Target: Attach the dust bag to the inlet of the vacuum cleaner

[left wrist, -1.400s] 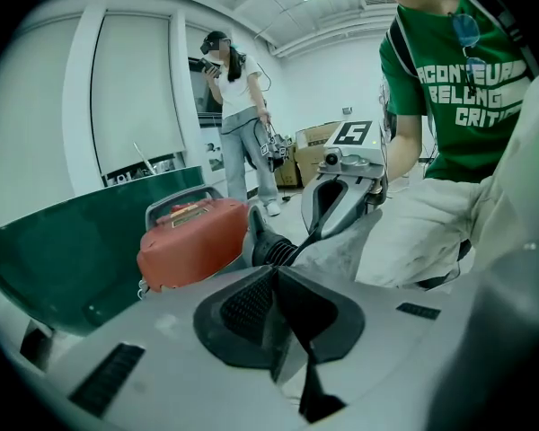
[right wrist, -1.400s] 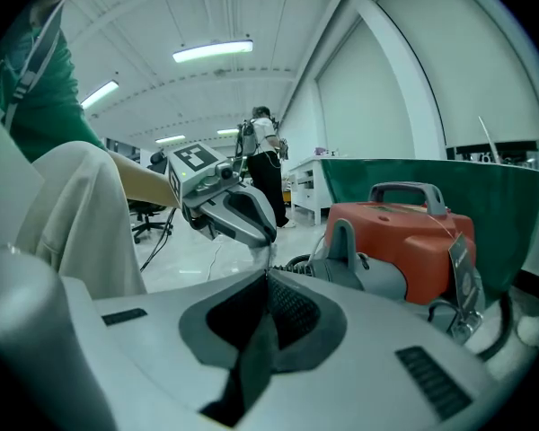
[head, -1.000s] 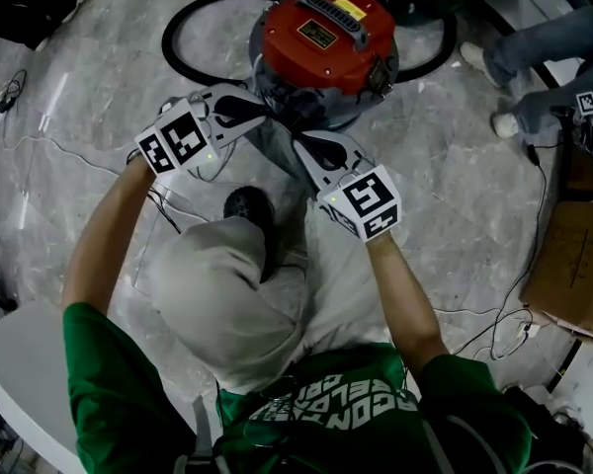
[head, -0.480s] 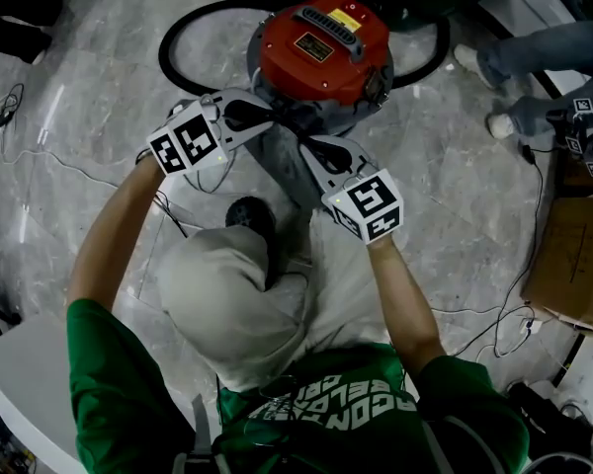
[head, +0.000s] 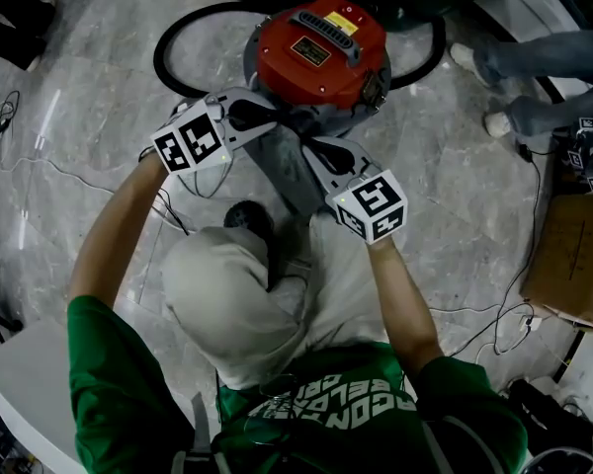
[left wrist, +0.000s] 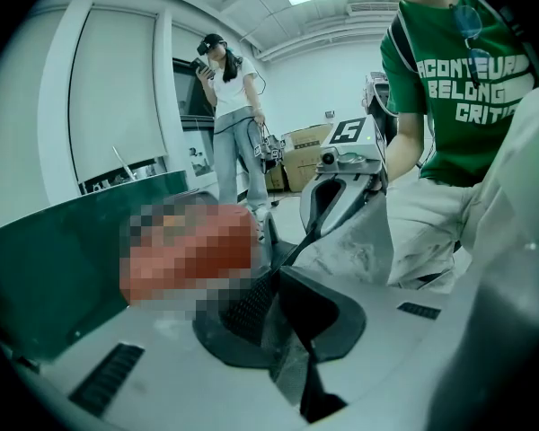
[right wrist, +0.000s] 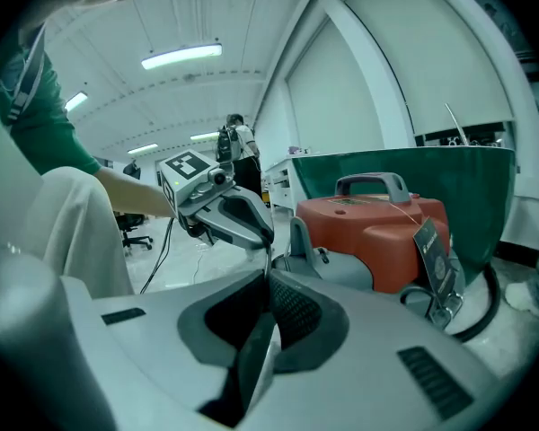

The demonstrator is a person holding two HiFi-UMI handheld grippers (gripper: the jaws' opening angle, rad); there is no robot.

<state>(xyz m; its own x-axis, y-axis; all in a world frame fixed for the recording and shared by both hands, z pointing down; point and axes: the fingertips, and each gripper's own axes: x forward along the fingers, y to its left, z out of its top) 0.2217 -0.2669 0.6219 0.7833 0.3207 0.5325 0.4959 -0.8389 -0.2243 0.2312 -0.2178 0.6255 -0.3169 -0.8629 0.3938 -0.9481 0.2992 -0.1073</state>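
The vacuum cleaner (head: 321,47) with its red top (right wrist: 386,232) stands on the marble floor in front of the kneeling person. A grey dust bag (head: 282,166) is stretched between both grippers against the vacuum's near side. My left gripper (head: 280,119) is shut on the bag's left edge (left wrist: 292,348). My right gripper (head: 304,144) pinches the bag's right edge (right wrist: 259,348). Its jaws have just been opening a little, with the thin edge still between the pads. Each gripper shows in the other's view: the right gripper (left wrist: 341,187) and the left gripper (right wrist: 225,214). The bag and grippers hide the inlet.
A black hose (head: 178,38) loops round the vacuum's back. A cardboard box (head: 573,265) lies at the right, with another person's legs (head: 544,57) above it. Thin cables (head: 40,156) run over the floor at the left. A standing person (left wrist: 229,115) is farther off.
Both grippers and the bag have stayed almost in place beside the vacuum. Only the head camera has shifted a little.
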